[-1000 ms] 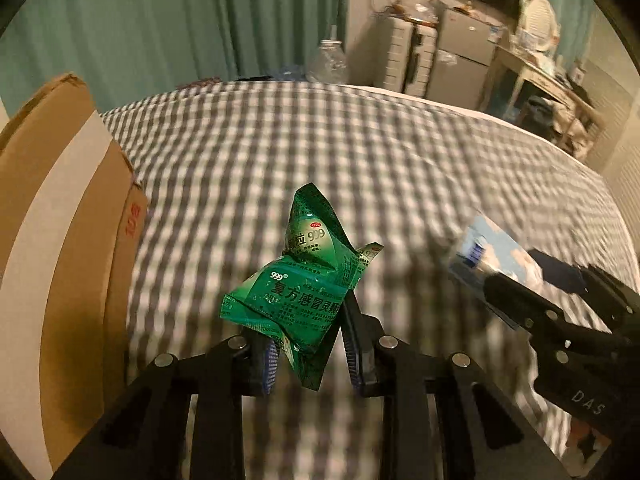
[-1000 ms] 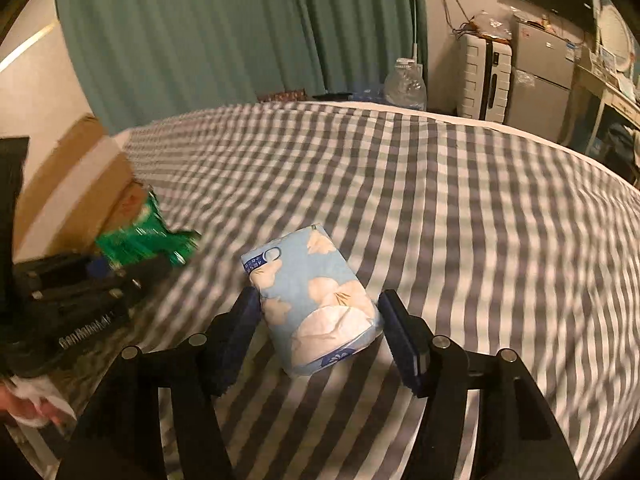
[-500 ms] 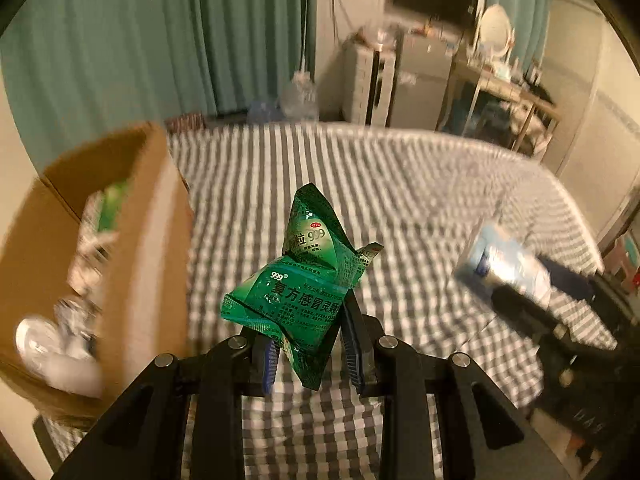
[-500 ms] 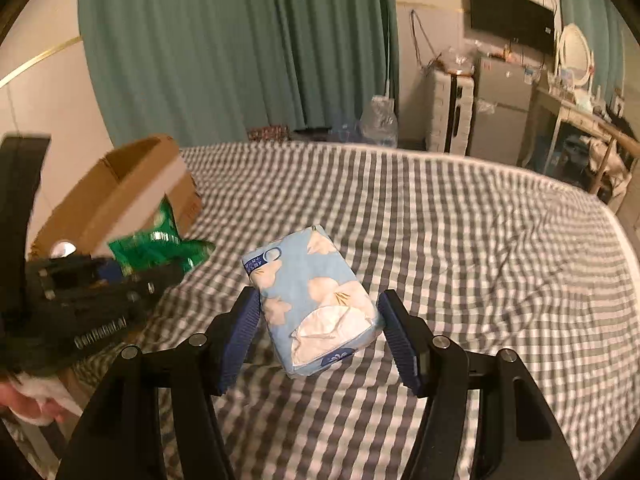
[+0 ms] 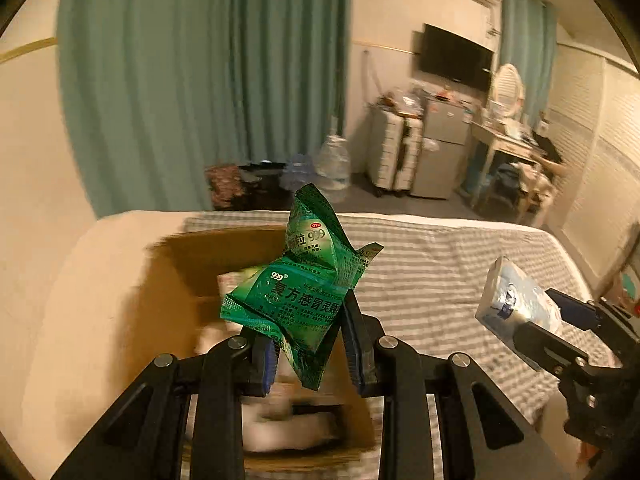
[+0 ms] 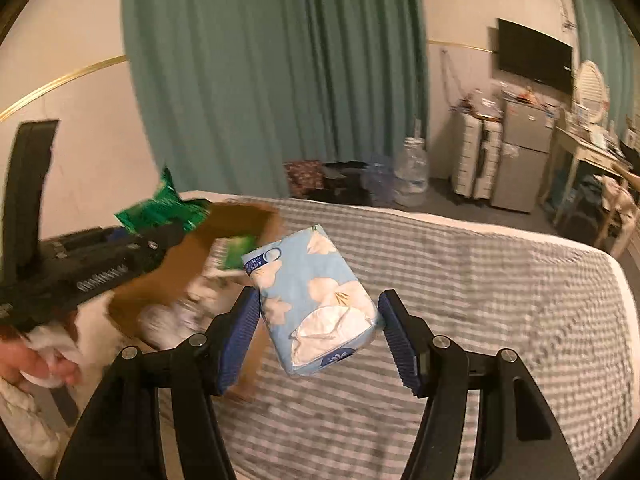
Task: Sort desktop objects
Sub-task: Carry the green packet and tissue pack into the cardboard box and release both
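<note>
My left gripper [image 5: 308,344] is shut on crumpled green medicine sachets [image 5: 304,292] and holds them in the air above an open cardboard box [image 5: 180,256]. The box holds several blurred items. My right gripper [image 6: 316,332] is shut on a light blue tissue pack [image 6: 312,288] with white flowers, held above the bed just right of the box [image 6: 244,216]. The right gripper with the tissue pack [image 5: 516,304] shows at the right of the left wrist view. The left gripper and sachets [image 6: 164,208] show at the left of the right wrist view.
The box stands on a bed with a grey checked cover [image 6: 480,280]. Green curtains [image 5: 200,80], a water jug [image 6: 412,176], suitcases, a small fridge [image 6: 520,160], a desk and a wall TV lie beyond the bed. A hand [image 6: 36,360] holds the left gripper.
Both grippers rose and swung left toward the box. The left gripper now hangs over the box opening; the right gripper with the tissue pack came up beside it. Grips unchanged.
</note>
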`<state>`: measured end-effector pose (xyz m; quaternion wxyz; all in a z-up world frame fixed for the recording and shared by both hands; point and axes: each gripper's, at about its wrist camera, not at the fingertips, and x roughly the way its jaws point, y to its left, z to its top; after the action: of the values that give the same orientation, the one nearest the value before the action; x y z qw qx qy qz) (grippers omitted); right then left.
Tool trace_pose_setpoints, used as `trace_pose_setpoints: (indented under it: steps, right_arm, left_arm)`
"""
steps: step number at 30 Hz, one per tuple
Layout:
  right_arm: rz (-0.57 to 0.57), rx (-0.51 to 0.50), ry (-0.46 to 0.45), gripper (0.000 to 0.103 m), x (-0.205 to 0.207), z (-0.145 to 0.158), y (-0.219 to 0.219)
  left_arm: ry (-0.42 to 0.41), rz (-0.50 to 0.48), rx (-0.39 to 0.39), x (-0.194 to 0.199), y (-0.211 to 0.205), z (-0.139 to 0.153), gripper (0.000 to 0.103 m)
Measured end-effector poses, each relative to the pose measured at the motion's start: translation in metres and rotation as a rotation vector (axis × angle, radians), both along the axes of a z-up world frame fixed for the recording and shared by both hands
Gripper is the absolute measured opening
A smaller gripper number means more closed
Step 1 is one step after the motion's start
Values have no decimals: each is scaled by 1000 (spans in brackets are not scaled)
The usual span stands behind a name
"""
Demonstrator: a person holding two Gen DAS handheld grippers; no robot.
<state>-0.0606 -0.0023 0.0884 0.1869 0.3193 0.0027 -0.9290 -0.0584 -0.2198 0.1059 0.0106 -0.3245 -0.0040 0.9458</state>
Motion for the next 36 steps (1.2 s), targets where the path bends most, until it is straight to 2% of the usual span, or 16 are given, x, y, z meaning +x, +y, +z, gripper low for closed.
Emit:
trace_pose_setpoints:
  steps: [2,6,8,10,12,13,14,15,16,19,23,29,34,36]
  right_arm:
    - [28,-16,-32,62,-1,-2,-30]
    - [56,-56,-142,62,-17,-18,-87]
    - [44,-70,-196,62,-26,-32,-107]
    - [4,-60,-238,63,-38,-43,-117]
    - [-46,-93,-277,63,-42,-51,-120]
    - [-70,-119,-294,69,-45,-53,-119]
    - [-88,-125,-301,85,-48,-53,-117]
    - [-111,-117,-295,90,-46,-53,-118]
    - [-126,-97,-261,92,-44,-49,-117]
    - [-156,10,-124,98,-45,-33,-111]
    - [-190,99,-32,103,-33,-26,-98]
    - [-235,165,-25,103,-10,-34,-68]
    - [-367,199,-30,103,-6,-43,-48]
    - [-370,163,-28,103,-5,-44,-45]
  left_arm:
    - [37,44,-7,0,-29,-4,28]
    - [1,98,20,-5,-74,-23,28]
    - [1,128,41,-3,-84,-30,28]
    - [-17,120,91,-2,-92,-39,28]
    - [-42,94,105,-4,-96,-50,30]
    - [-57,81,107,-6,-97,-54,39]
    - [-82,59,111,-8,-97,-59,50]
    - [-130,33,114,-10,-96,-67,83]
    - [-160,32,110,-13,-96,-72,97]
    - [-119,46,92,-2,-94,-79,97]
    - [-113,37,94,4,-84,-81,98]
    - [28,33,135,16,-61,-56,102]
    - [19,62,104,19,-56,-49,103]
    - [33,29,113,21,-56,-46,103]
